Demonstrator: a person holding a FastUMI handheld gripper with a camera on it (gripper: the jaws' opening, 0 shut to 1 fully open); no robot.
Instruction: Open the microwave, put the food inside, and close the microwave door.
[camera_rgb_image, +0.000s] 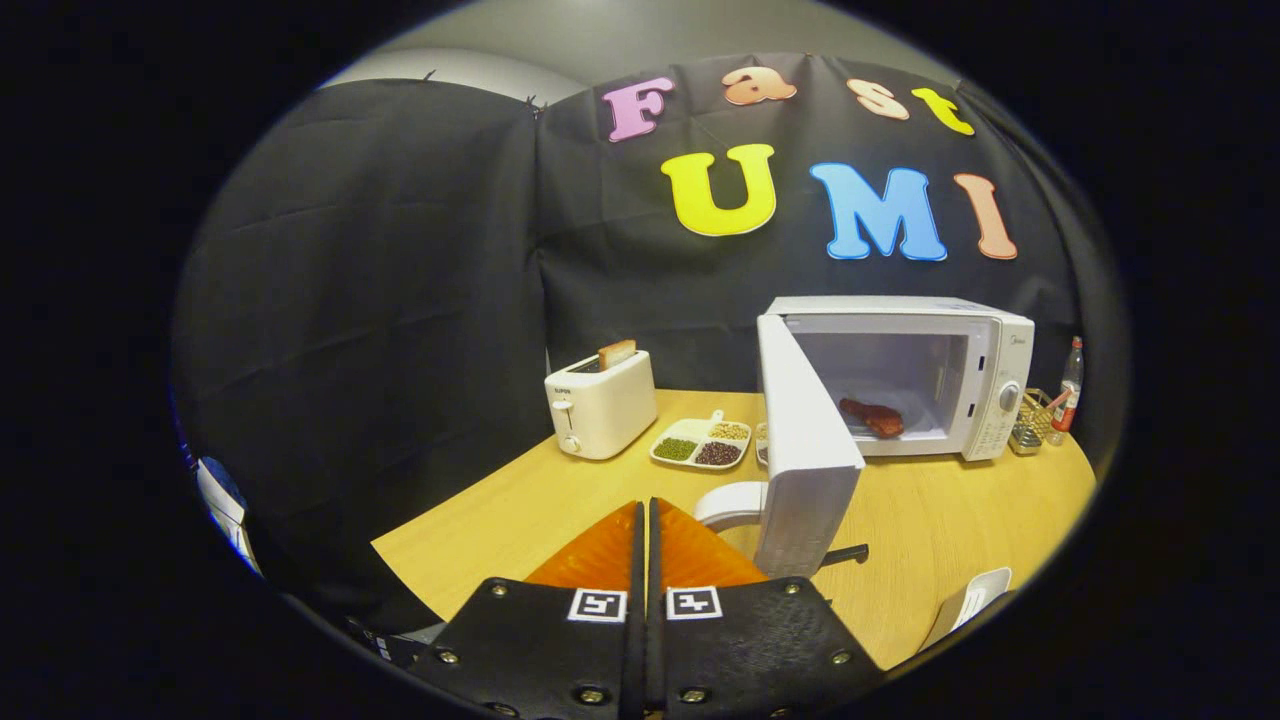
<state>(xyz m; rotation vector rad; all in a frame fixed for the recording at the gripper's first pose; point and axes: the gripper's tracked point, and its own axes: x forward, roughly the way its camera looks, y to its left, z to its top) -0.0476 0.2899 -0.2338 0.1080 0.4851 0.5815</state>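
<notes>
just ahead of your gripper (646, 535) and a little to its right stands the open microwave door (800, 450), hinged on the microwave's left side and swung out toward you, so you see it nearly edge-on with its inner face turned right, toward the cavity. your fingers are pressed together with nothing between them. the food (873, 416), a reddish-brown piece, lies on the floor of the microwave (895, 375) cavity, beyond the door, so by my reading what remains is the closing. the door's long axis is upright and its free edge is the part nearest you; to shut it you would have to come round to its outer face, on your left of it, and push rightward and away. the wooden table (930, 530) is bare in front of the oven. a white, rounded thing (728, 505), perhaps a cup or bowl, sits touching or just beside the door's foot. a toaster (600, 403) and a divided dish of beans (703, 441) stand left of the door, well apart from its swing.
</notes>
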